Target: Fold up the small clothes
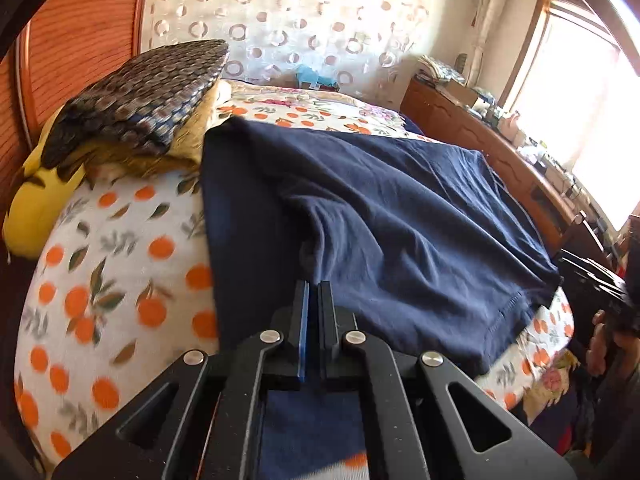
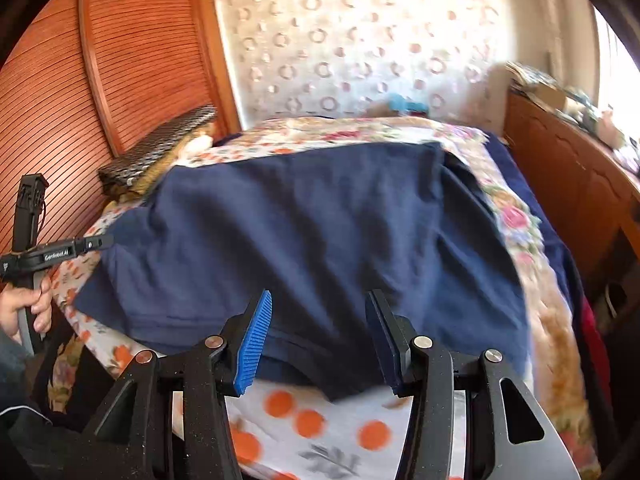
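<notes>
A navy blue cotton T-shirt (image 2: 304, 232) lies spread across the near edge of the orange-print bed (image 1: 100, 280). The left gripper (image 1: 314, 292) has its fingers clenched on a fold of the shirt; the right gripper (image 2: 320, 320) hangs released above the hem.

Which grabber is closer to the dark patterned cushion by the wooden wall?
Left. The left gripper is on the shirt side beside the cushion; the right gripper is farther along the edge.
</notes>
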### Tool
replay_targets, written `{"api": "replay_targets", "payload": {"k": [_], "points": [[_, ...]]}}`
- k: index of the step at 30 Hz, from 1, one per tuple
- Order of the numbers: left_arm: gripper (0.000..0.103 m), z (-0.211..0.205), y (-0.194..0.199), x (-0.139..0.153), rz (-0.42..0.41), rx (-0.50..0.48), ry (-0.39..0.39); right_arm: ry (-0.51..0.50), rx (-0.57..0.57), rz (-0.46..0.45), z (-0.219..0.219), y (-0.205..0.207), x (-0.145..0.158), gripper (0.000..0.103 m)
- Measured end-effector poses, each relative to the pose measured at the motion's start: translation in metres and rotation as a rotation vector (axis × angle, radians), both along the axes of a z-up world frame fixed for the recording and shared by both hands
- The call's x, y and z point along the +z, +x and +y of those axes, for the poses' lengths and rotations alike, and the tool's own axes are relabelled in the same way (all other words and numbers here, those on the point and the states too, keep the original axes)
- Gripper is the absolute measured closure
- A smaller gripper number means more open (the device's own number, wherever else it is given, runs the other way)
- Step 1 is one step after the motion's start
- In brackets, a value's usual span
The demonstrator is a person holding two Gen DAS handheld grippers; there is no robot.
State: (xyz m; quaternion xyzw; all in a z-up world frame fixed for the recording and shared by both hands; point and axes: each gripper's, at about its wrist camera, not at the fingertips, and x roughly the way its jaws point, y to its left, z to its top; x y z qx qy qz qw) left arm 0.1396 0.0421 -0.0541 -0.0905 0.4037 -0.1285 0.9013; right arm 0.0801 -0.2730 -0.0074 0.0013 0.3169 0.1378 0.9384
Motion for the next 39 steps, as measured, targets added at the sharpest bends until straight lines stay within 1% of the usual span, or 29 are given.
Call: {"api": "replay_targets", "payload": {"k": [8,9,10,11,12,13,15,21,25,27,30,34,37,39], "points": [[0.098,0.011,-0.012,0.007,-0.044,0.02,0.032,0.0,0.115,0.001,0.042,0.017,-0.001,0.052],[0.095,0.012,-0.012,0.009,-0.047,0.02,0.044,0.005,0.134,0.001,0.049,0.02,-0.001,0.052],[0.077,0.012,-0.012,0.01,-0.048,0.021,0.055,0.009,0.151,0.002,0.054,0.024,-0.003,0.052],[0.066,0.015,-0.013,0.011,-0.052,0.023,0.065,0.012,0.171,0.004,0.062,0.027,-0.005,0.052],[0.049,0.019,-0.016,0.013,-0.07,0.032,0.07,0.015,0.194,0.005,0.07,0.029,-0.007,0.052],[0.035,0.024,-0.019,0.013,-0.078,0.04,0.075,0.017,0.217,0.006,0.078,0.032,-0.009,0.052],[0.023,0.033,-0.022,0.014,-0.073,0.065,0.095,0.02,0.269,0.008,0.096,0.038,-0.012,0.052],[0.023,0.066,-0.028,0.012,-0.071,0.127,0.091,-0.003,0.402,0.028,0.151,0.056,-0.028,0.048],[0.023,0.088,-0.031,0.011,-0.06,0.164,0.076,-0.036,0.469,0.051,0.184,0.069,-0.042,0.045],[0.023,0.097,-0.034,0.011,-0.06,0.18,0.067,-0.053,0.48,0.061,0.198,0.075,-0.047,0.045],[0.023,0.103,-0.036,0.009,-0.058,0.181,0.057,-0.058,0.488,0.068,0.202,0.081,-0.05,0.045],[0.023,0.099,-0.035,0.006,-0.053,0.165,0.062,-0.067,0.493,0.067,0.202,0.084,-0.047,0.045],[0.023,0.098,-0.034,0.007,-0.055,0.164,0.062,-0.067,0.527,0.077,0.212,0.076,-0.048,0.04],[0.023,0.1,-0.033,0.008,-0.056,0.169,0.063,-0.093,0.541,0.081,0.221,0.073,-0.053,0.036]]}}
